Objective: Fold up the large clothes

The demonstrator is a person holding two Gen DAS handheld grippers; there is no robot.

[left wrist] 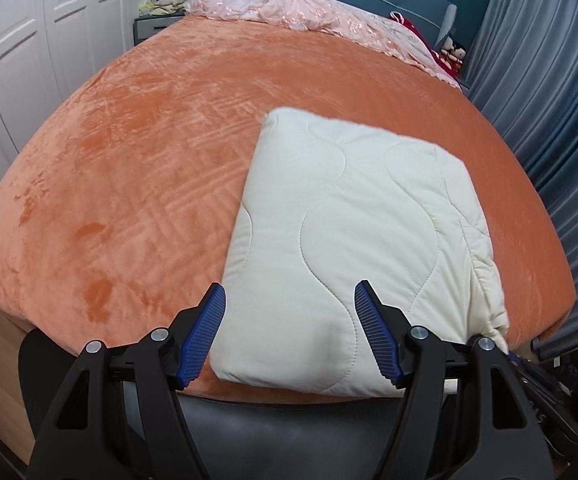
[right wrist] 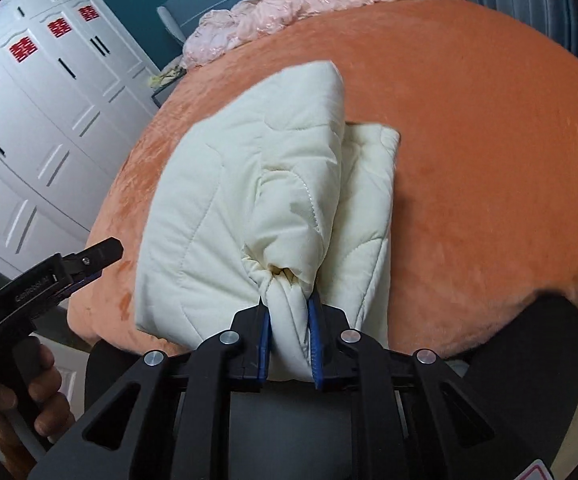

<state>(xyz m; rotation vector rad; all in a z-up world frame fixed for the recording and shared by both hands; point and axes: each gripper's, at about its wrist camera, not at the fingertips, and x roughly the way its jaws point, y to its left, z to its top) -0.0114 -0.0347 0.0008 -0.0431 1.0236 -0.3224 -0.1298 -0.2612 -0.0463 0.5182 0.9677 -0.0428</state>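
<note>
Slippage threatens: right gripper (right wrist: 289,316) pinches only the cream quilted garment (left wrist: 353,240)'s bunched corner at the orange bed (left wrist: 129,160)'s near edge (left gripper (left wrist: 289,320) gapes empty above it), so folds may spill.

One folded cream quilt (left wrist: 353,240), one orange bed (left wrist: 129,160), one crumpled pink blanket (left wrist: 289,8), two grippers (left wrist: 289,320) (right wrist: 289,332).

The right gripper (right wrist: 289,312) is clamped on a bunched corner of the folded cream quilt (right wrist: 225,216), which lies on the orange bed (right wrist: 489,152). At lower left, the left gripper (right wrist: 101,254) is held in a hand (right wrist: 41,396) off the bed's edge. A pink blanket (right wrist: 289,12) is heaped at the headboard, beside white wardrobe doors (right wrist: 41,120).
</note>
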